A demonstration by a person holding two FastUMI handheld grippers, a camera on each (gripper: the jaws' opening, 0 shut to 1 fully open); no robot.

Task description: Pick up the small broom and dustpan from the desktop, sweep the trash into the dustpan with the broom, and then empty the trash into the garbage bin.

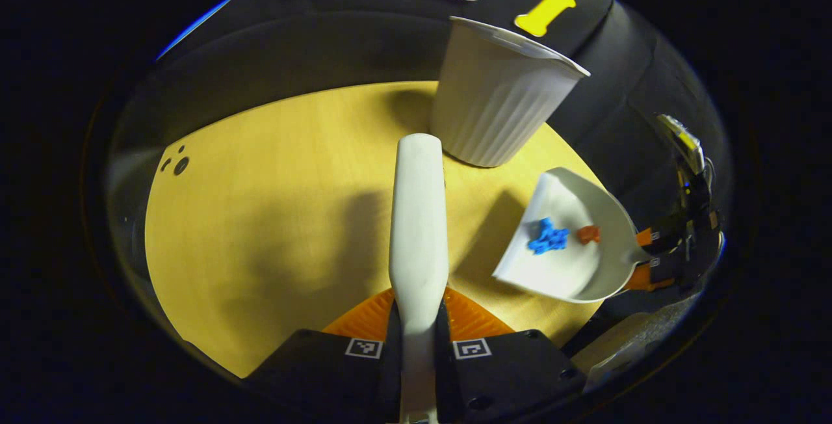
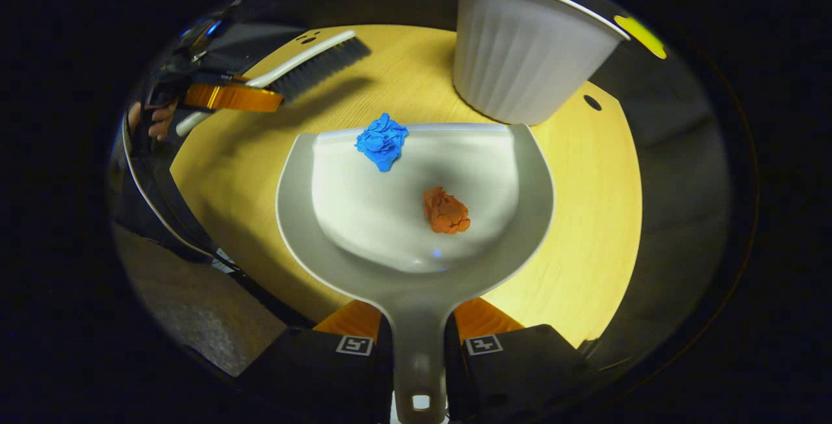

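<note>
On my feeds the wooden desktop [image 2: 585,229] holds the white garbage bin [image 2: 523,53]. My right gripper [image 2: 419,336] clamps the dustpan [image 2: 416,216], carrying blue trash [image 2: 382,141] and orange trash [image 2: 446,211]; left gripper [image 1: 418,339] pinches the broom [image 1: 418,216] handle.

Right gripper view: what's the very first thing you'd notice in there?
The crumpled blue paper ball jumps out first, sitting at the front lip of the white plastic dustpan, with a crumpled orange paper ball deeper in the pan. The right gripper grips the dustpan's handle. Just beyond stands the ribbed white garbage bin on the yellow wooden desktop, and the white-handled black-bristled broom hangs off to the left.
</note>
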